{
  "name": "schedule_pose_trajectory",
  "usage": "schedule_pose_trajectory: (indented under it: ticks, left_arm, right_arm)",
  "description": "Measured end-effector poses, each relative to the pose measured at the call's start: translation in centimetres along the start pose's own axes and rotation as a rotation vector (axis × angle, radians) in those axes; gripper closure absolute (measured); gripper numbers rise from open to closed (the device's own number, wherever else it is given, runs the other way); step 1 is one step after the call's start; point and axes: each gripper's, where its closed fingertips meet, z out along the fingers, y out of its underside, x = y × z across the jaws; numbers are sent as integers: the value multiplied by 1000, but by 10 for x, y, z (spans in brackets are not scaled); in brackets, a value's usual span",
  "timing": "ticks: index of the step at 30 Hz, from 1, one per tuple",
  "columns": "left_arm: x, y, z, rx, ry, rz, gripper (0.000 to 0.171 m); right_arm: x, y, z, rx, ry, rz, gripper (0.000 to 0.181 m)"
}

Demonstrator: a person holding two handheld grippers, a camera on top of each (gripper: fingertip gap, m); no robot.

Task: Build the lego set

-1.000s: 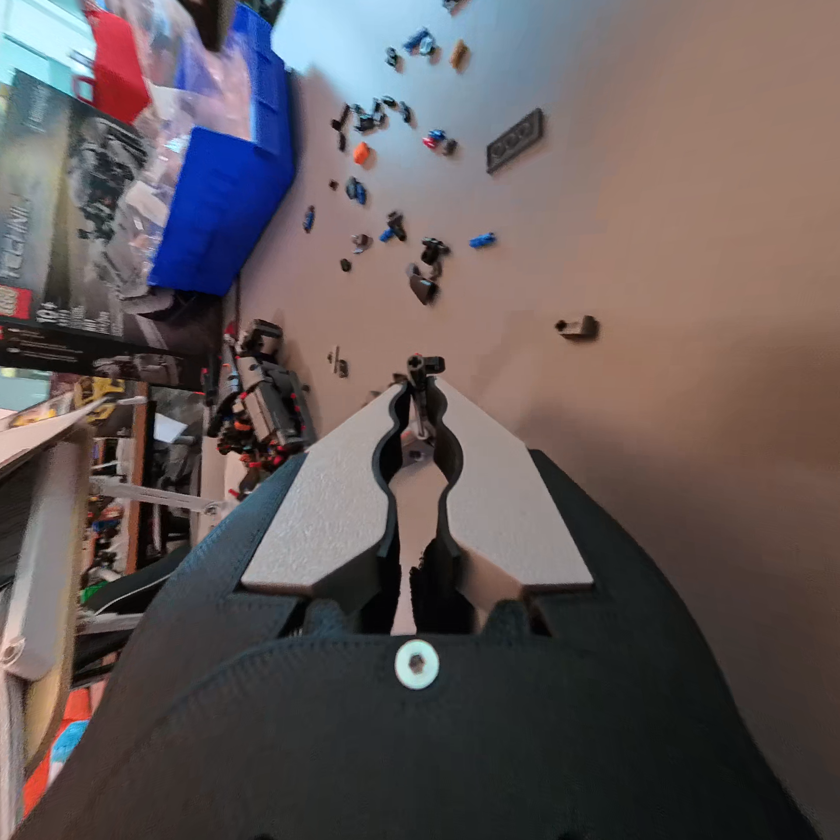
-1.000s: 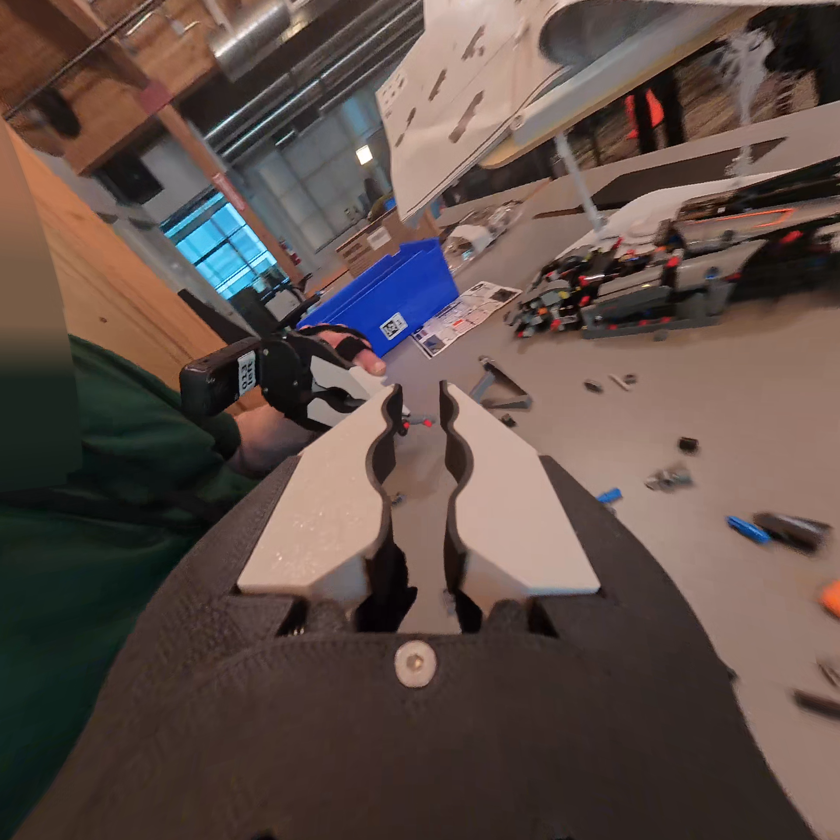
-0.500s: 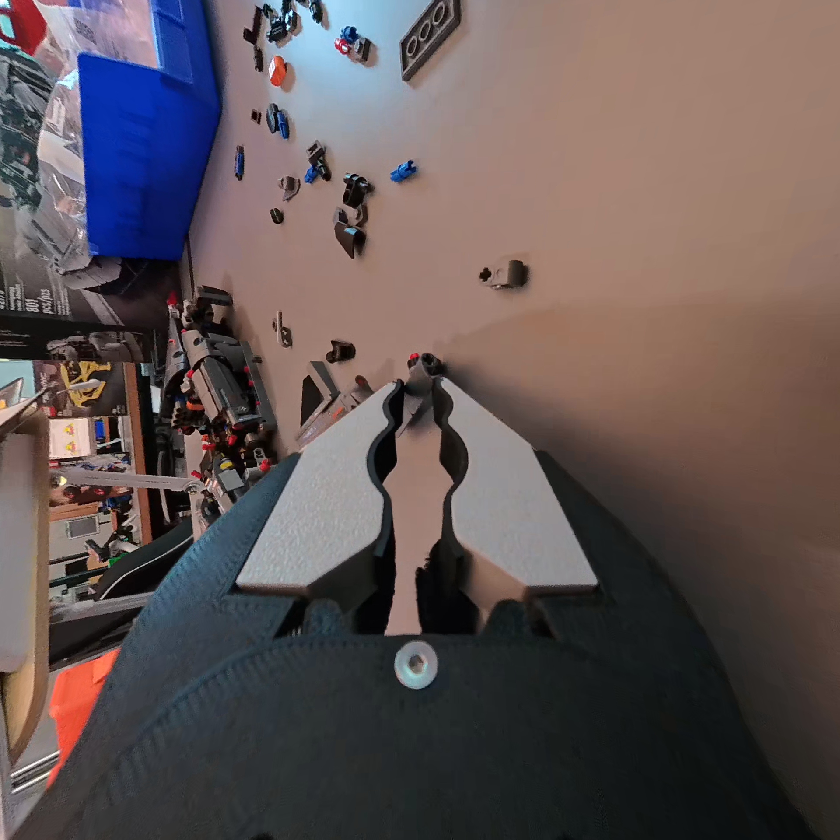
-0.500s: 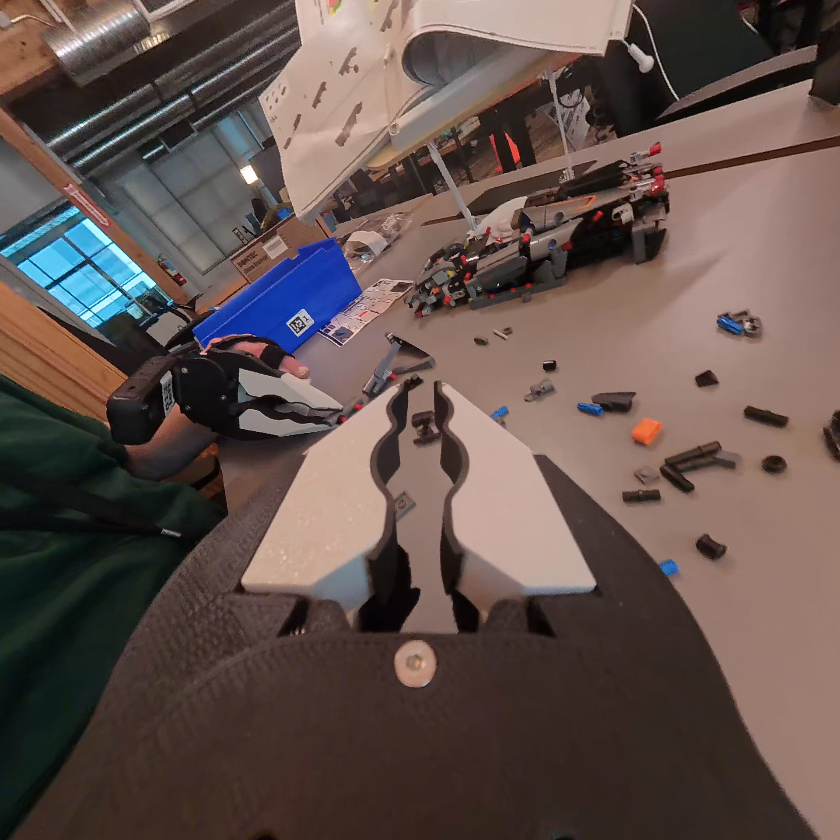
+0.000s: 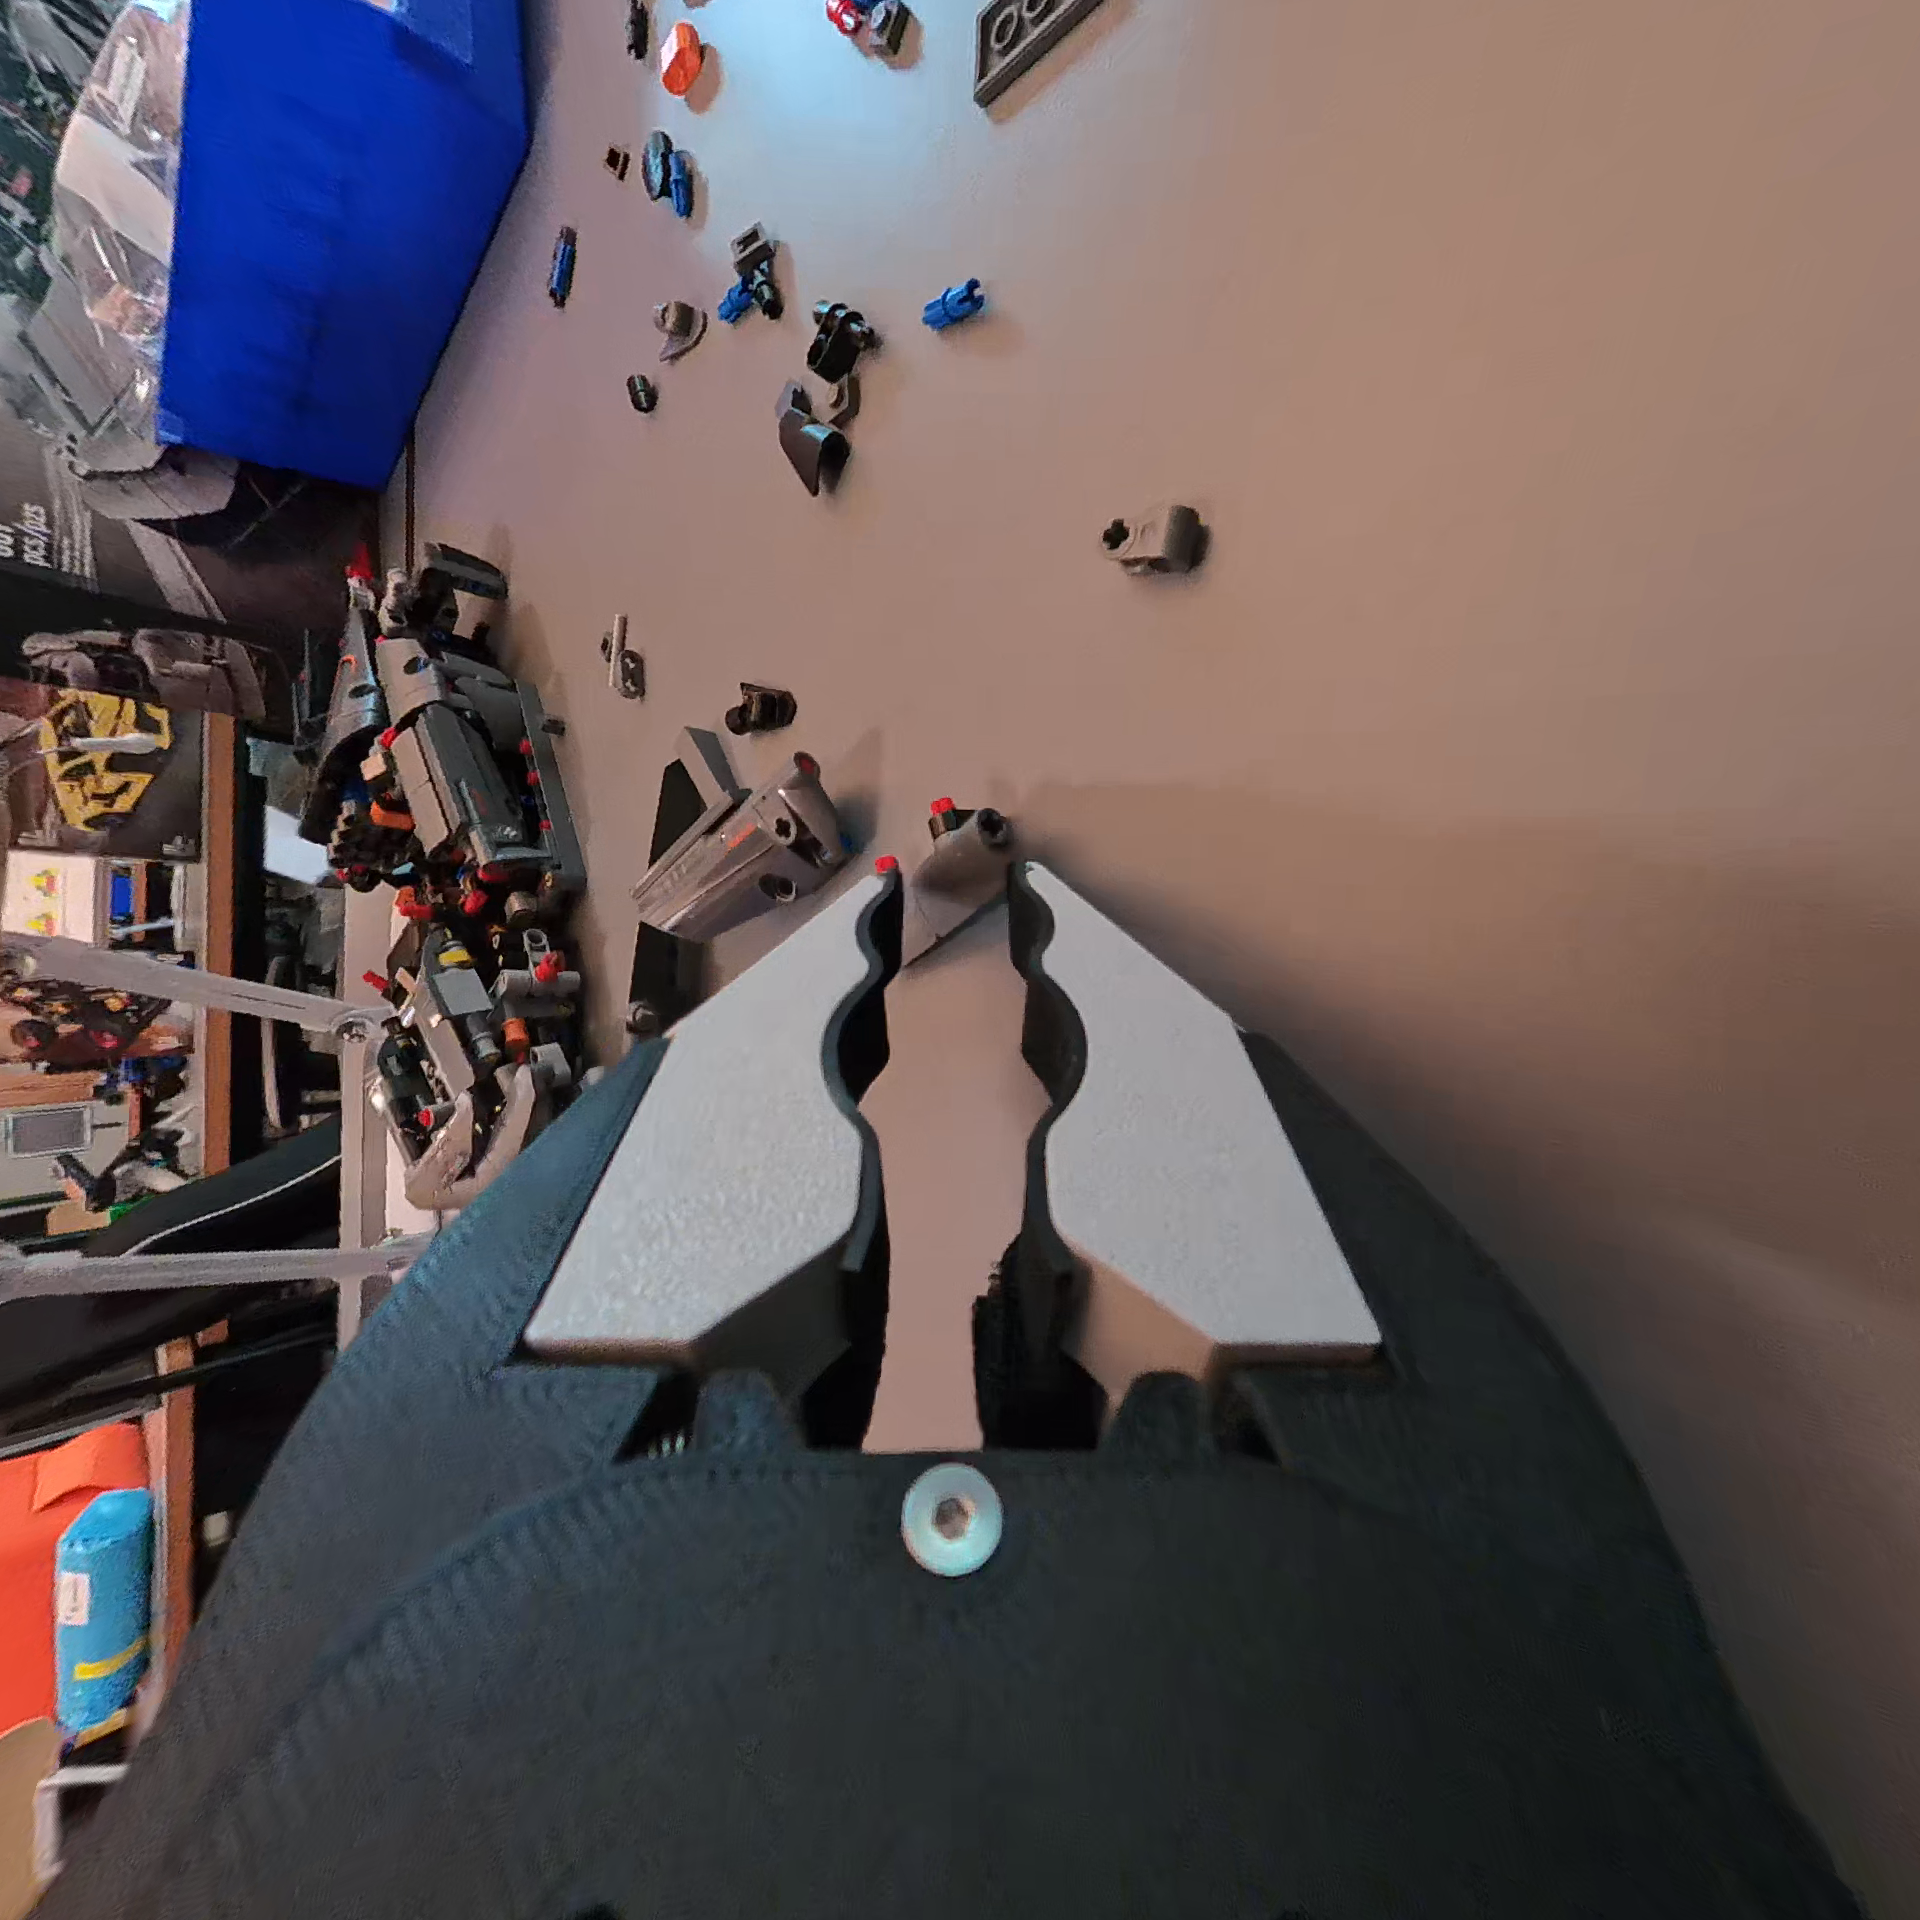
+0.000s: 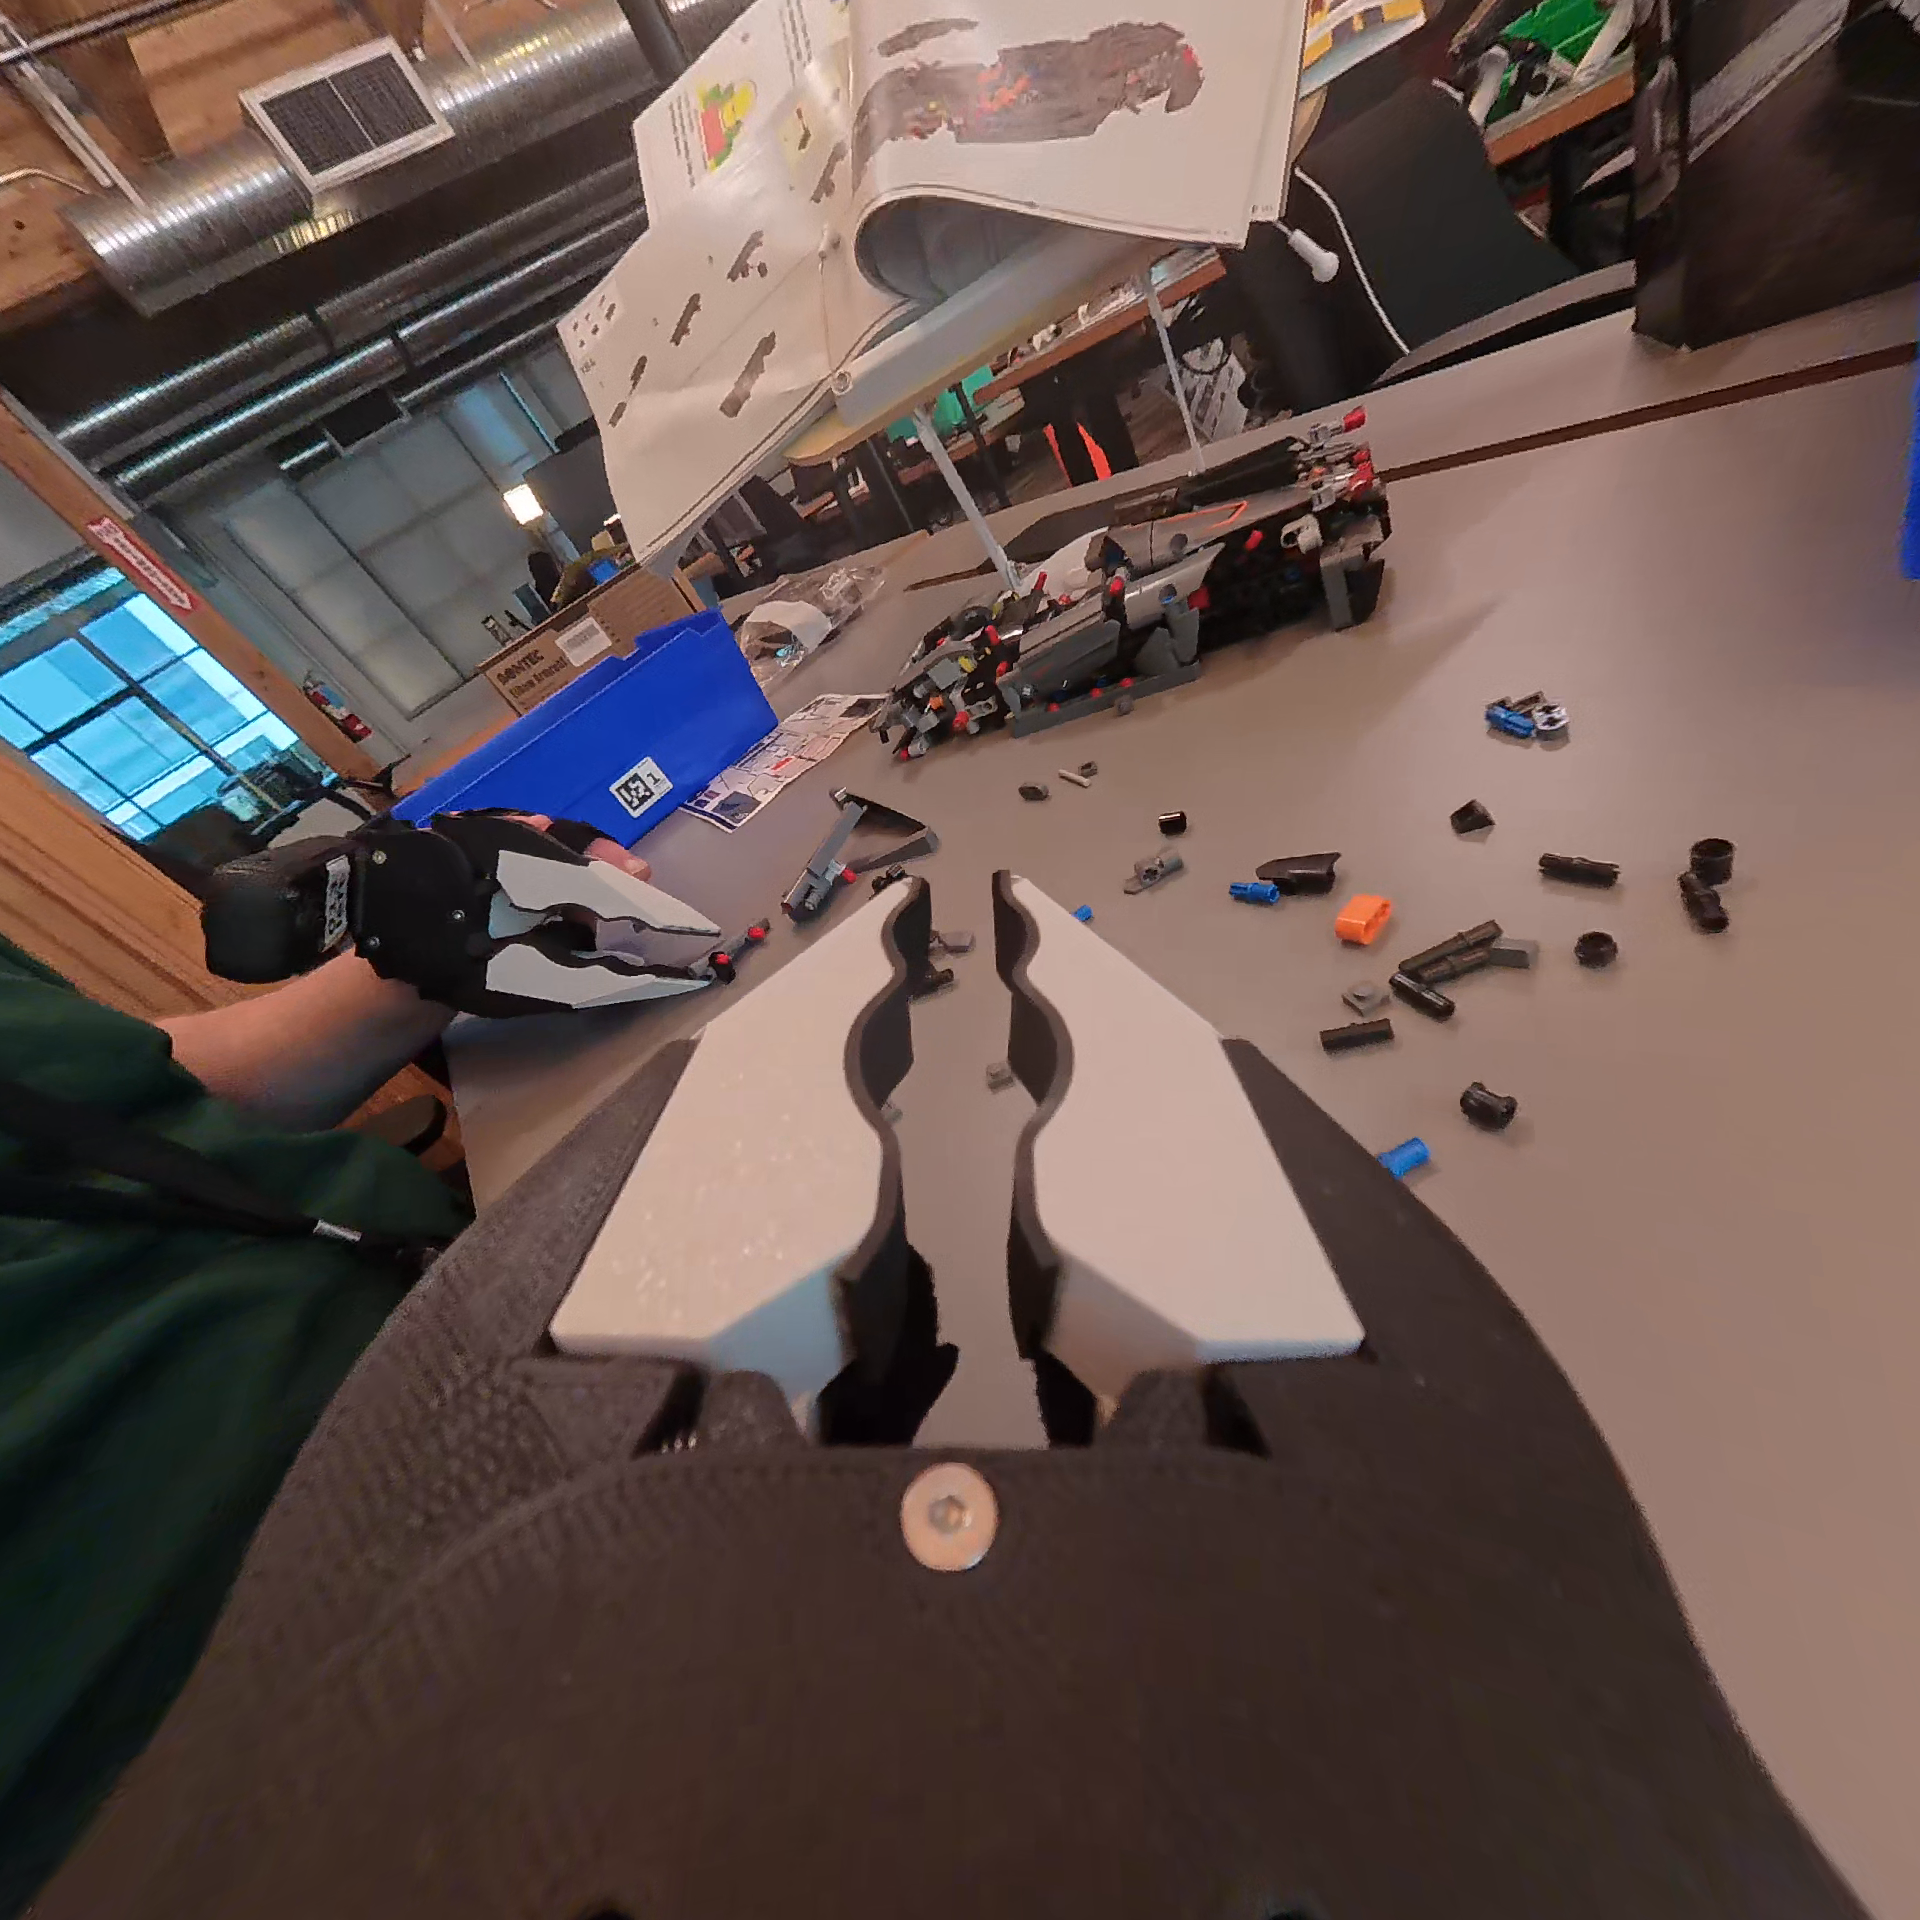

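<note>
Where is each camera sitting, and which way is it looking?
Left wrist view: sits on the left claw, rolled sideways, looking along the grey table over a small grey piece at its tips.
Right wrist view: sits on the open right claw, facing the table, showing the person's green sleeve.
Both show the half-built car.

The table [image 6: 1558, 1299] is plain grey, the bin [image 6: 623, 727] bright blue, one loose brick [image 6: 1363, 918] orange, several pins [image 6: 1403, 1155] blue.
</note>
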Motion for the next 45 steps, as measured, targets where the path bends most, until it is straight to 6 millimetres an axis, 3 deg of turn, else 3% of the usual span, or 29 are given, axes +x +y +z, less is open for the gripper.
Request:
schedule_pose_trajectory:
  ticks: [14,34,45]
  left_arm:
    - [-5,13,-12,15,39,-182,132]
    - [-1,38,-28,-45,64,-258,158]
    - [-3,27,-45,-18,24,-303,161]
  right_arm:
    - [22,-29,-34,222,106,16,167]
    - [21,-31,-37,246,118,-4,163]
    - [29,-33,-40,260,185,-18,155]
